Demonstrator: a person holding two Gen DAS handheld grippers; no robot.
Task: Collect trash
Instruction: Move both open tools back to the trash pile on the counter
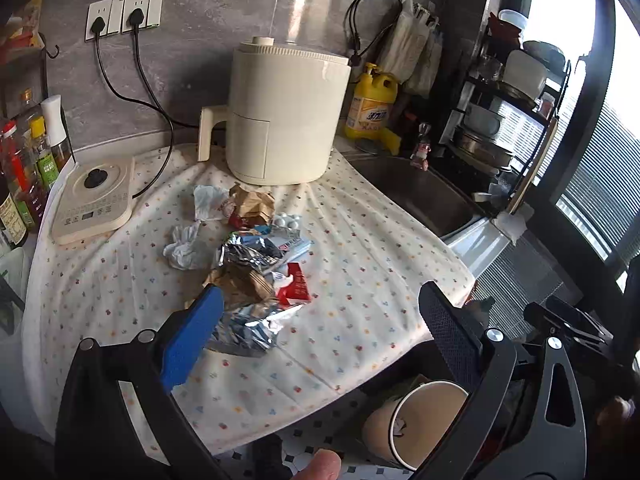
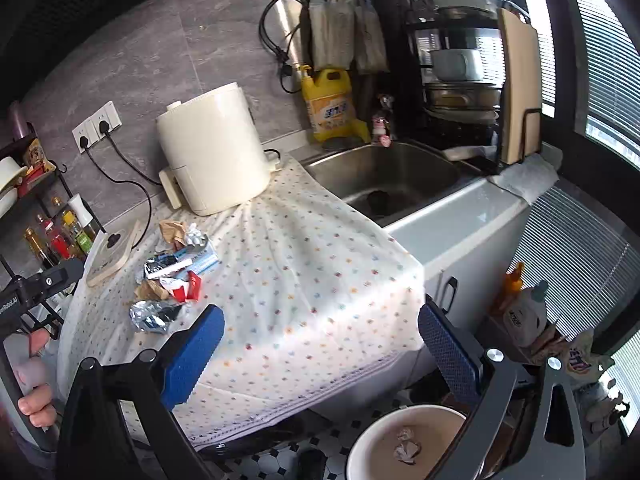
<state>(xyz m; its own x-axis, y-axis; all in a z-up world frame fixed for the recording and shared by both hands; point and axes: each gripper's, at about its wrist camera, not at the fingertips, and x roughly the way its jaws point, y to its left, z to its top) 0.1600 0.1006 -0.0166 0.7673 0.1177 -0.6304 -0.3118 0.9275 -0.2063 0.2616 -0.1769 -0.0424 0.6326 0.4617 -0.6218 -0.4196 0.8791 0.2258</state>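
Observation:
A pile of trash lies on the dotted cloth (image 1: 360,280): crumpled silver foil (image 1: 248,328), a red-and-white wrapper (image 1: 294,284), brown paper (image 1: 252,200), white tissues (image 1: 184,246) and a pill blister (image 1: 286,222). The pile also shows in the right wrist view (image 2: 172,284). My left gripper (image 1: 324,328) is open and empty, its left pad just short of the foil. My right gripper (image 2: 320,344) is open and empty above the cloth's front edge. A white paper bin (image 2: 400,444) with crumpled scraps inside stands on the floor below; it also shows in the left wrist view (image 1: 412,420).
A cream air fryer (image 1: 284,112) stands behind the pile, a flat cooker base (image 1: 94,200) at left with sauce bottles (image 1: 24,168). A steel sink (image 2: 392,180), yellow detergent jug (image 2: 330,104) and dish rack (image 2: 460,72) lie to the right.

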